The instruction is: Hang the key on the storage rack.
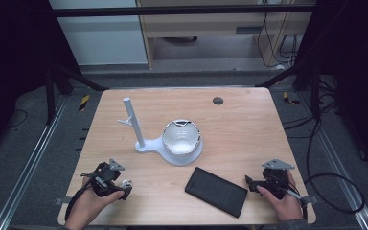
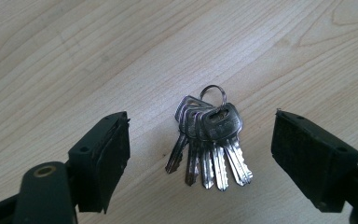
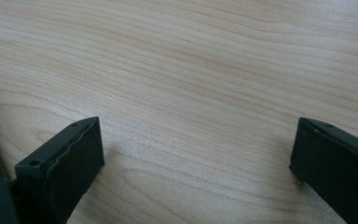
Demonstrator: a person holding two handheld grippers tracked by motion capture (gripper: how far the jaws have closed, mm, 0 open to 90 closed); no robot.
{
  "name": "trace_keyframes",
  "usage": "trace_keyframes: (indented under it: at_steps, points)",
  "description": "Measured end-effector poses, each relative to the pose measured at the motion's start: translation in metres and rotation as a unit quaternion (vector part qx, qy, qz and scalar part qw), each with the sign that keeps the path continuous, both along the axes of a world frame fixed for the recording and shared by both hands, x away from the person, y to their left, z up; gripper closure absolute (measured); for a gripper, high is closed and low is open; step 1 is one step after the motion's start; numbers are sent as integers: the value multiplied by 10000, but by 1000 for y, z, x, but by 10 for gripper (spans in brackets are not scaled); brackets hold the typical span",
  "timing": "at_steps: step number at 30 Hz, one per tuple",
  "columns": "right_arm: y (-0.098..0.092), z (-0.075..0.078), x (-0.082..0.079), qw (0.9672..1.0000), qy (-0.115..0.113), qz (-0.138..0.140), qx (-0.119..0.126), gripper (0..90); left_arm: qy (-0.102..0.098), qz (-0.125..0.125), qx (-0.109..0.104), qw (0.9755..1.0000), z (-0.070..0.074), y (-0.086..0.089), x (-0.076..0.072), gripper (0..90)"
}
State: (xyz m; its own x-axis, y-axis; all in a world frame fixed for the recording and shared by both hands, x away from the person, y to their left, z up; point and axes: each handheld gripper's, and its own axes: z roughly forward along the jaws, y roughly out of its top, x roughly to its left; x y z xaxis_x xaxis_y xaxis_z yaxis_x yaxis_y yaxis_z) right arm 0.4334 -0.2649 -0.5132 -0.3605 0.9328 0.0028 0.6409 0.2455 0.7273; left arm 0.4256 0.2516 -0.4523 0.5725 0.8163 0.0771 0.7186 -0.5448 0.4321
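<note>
A bunch of several silver keys (image 2: 212, 140) on a ring lies flat on the wooden table (image 2: 74, 56). My left gripper (image 2: 200, 116) is open, with one black jaw on either side of the keys and neither pad touching them. From the high view, the left gripper (image 1: 116, 184) is at the table's front left, the keys (image 1: 126, 183) glinting at its tip. My right gripper (image 3: 199, 128) is open over bare wood, and it rests near the front right corner (image 1: 256, 182).
A white stand with an upright post (image 1: 135, 123) holds a white bowl (image 1: 182, 136) at the table's middle. A black phone (image 1: 216, 191) lies flat just left of the right gripper. A small dark disc (image 1: 217, 100) sits near the far edge.
</note>
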Motion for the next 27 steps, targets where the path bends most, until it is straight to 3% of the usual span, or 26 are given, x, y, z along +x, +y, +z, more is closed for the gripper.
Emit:
trace_keyframes:
  at_steps: [7,19,27]
  points:
    - [0,0,0,10000,1,-6,-1,26,135,1,92,9999,-4,0,2,280]
    - [0,0,0,10000,-4,-6,5,26,309,-115,225,9992,-18,-4,0,305]
    - [0,0,0,10000,-5,-6,4,26,383,-229,99,9990,-18,0,2,470]
